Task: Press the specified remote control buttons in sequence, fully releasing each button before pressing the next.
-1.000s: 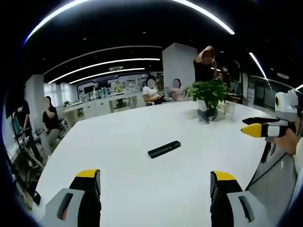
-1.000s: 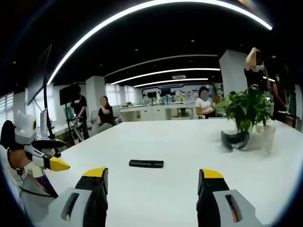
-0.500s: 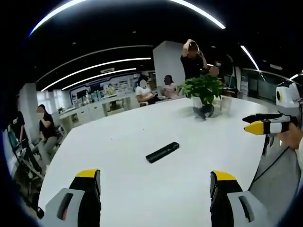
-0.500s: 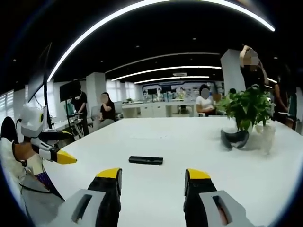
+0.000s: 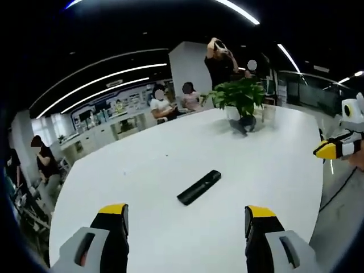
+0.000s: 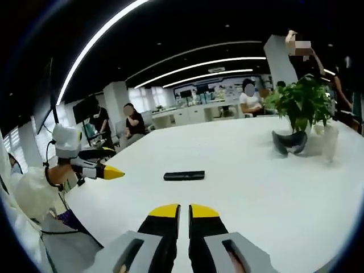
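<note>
Remote seen flat on white table, untouched. Left gripper jaws held apart; right gripper jaws closed together, nothing clamped. Plant seen far right.

One remote, one table, one plant, two grippers: left, right.

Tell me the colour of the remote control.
Black remote control, clearest in the left gripper view.
</note>
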